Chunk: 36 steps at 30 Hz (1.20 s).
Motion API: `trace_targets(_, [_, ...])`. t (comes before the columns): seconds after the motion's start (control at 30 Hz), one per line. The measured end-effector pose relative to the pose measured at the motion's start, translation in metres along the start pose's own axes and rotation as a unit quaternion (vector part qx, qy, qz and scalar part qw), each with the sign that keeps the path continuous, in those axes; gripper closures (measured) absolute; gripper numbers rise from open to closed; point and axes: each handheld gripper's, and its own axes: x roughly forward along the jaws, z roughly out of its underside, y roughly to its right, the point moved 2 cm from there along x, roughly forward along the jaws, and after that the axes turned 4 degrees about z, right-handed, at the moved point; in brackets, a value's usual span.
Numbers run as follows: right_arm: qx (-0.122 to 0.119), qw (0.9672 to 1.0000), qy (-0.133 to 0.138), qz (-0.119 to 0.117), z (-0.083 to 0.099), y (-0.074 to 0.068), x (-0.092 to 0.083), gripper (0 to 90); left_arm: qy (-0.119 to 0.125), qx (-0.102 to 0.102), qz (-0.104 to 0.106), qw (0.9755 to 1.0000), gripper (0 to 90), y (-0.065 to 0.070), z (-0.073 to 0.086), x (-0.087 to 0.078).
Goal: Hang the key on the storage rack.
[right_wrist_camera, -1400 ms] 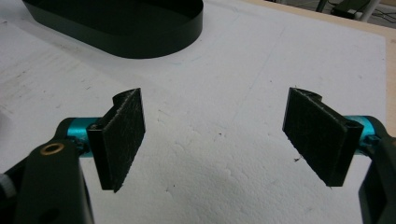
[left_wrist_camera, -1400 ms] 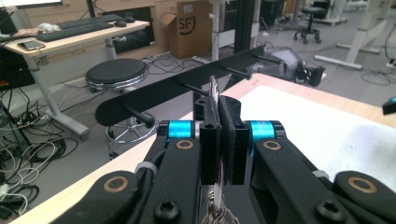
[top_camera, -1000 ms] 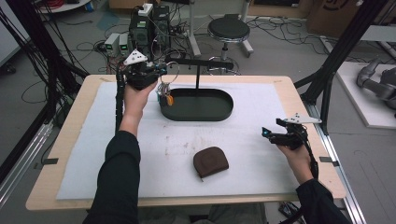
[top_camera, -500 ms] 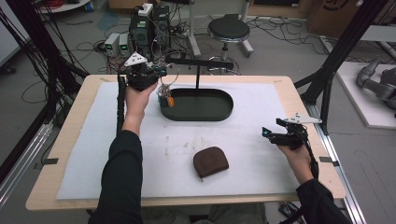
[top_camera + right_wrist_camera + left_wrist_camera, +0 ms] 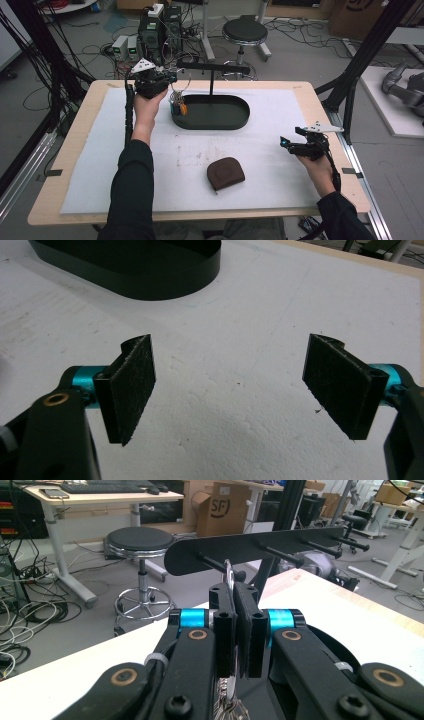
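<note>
At the far left of the table, the left gripper (image 5: 172, 82) holds the same position as a second ago, beside the black T-shaped peg rack (image 5: 212, 67) standing in the black oval tray (image 5: 240, 117); the right gripper (image 5: 286, 142) is likewise unmoved above the white foam mat (image 5: 100, 165). Left jaws are clamped on a silver metal key ring (image 5: 229, 575), raised against the rack's end peg. Whether the ring is over the peg cannot be told. Keys and an orange tag (image 5: 183, 108) dangle below, small and indistinct. Right jaws stand wide apart, nothing between them. One brown leather pouch (image 5: 225, 173) lies near the mat's front, untouched.
</note>
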Motion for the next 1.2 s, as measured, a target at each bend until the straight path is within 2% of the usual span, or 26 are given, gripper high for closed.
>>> trace_targets(0.7, [0.0, 1.0, 0.001, 0.0, 0.0, 0.0, 0.0, 21.7, -0.01, 0.001, -0.007, 0.9999, 85.3, 0.0, 0.005, 0.002])
trace_targets(0.83, [0.0, 1.0, 0.001, -0.001, 0.0, 0.0, 0.0, 21.7, -0.005, 0.009, -0.01, 0.9999, 84.0, 0.002, 0.003, 0.0])
trace_targets(1.0, [0.0, 1.0, 0.001, -0.001, 0.0, 0.0, -0.001, 21.7, -0.004, 0.019, -0.023, 0.9995, 71.6, 0.005, -0.002, -0.006])
trace_targets(1.03, [0.0, 1.0, 0.001, -0.001, 0.0, -0.001, -0.001, 21.7, -0.004, 0.019, -0.023, 0.9995, 67.2, 0.005, -0.002, -0.006])
trace_targets(1.13, [-0.004, 1.0, 0.002, 0.0, 0.0, -0.001, 0.0, 21.7, -0.013, 0.033, -0.045, 0.9983, 52.1, 0.008, -0.006, -0.013])
trace_targets(1.2, [-0.002, 1.0, 0.002, 0.0, 0.0, -0.001, 0.0, 21.7, -0.016, 0.042, -0.051, 0.9977, 44.4, 0.011, -0.007, -0.017])
